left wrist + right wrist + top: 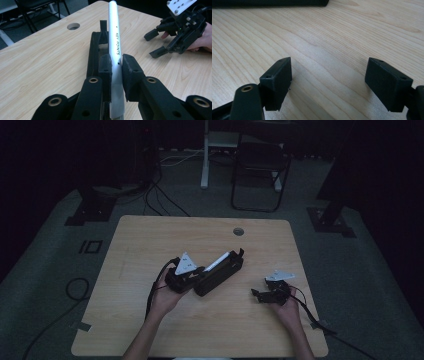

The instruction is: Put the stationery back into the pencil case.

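A white tube-shaped marker [113, 37] lettered "KEY POINTS" lies along a long black holder [93, 50] on the wooden table [150, 240]. My left gripper [116, 62] is shut on the marker's near end, one pad on each side. In the high view the marker [218, 261] slants up and to the right over the holder [222, 272], with the left gripper [200, 271] at its lower left. My right gripper [257, 295] rests low over the table to the right, open, with nothing between its jaws [328, 72]. It is also in the left gripper view [155, 43], apart from the holder.
A round cable hole [238, 231] sits near the table's far edge. A dark chair [260, 165] and a white desk leg [205, 155] stand beyond the table. Cables trail over the table's near edge and across the floor. The holder's edge [269, 3] runs along the top of the right gripper view.
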The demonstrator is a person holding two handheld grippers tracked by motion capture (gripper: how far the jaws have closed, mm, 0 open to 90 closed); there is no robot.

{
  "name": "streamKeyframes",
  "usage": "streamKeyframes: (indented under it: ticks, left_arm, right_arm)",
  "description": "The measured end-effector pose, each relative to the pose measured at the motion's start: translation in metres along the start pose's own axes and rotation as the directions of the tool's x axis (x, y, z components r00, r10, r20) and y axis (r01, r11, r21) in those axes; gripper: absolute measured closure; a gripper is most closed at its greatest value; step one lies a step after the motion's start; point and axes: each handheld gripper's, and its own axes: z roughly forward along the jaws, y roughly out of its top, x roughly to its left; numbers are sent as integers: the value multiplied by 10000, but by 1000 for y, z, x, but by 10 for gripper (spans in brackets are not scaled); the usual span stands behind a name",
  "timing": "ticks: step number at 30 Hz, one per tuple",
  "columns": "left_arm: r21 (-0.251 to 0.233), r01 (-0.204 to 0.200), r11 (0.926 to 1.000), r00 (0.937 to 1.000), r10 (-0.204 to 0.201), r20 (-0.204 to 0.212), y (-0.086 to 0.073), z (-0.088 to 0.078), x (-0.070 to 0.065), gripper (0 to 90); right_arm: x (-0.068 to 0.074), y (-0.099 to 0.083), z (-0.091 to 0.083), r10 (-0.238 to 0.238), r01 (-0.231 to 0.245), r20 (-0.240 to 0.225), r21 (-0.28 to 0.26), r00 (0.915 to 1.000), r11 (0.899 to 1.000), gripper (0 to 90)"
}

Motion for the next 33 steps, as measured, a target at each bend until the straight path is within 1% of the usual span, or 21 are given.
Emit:
streamKeyframes:
  ticks: [4, 26, 33]
  left_arm:
    - [44, 70, 10000, 10000, -70, -14, 0, 4, 2, 791]
    - [62, 112, 9999, 9999, -112, -65, 5, 19, 6, 792]
    - [166, 114, 9998, 9999, -113, -88, 5, 23, 7, 791]
  right_arm:
    - [0, 0, 0, 10, -10, -1, 2, 10000, 10000, 213]
    - [0, 0, 0, 18, -18, -1, -2, 10000, 10000, 213]
    - [0, 0, 0, 17, -17, -2, -2, 10000, 10000, 212]
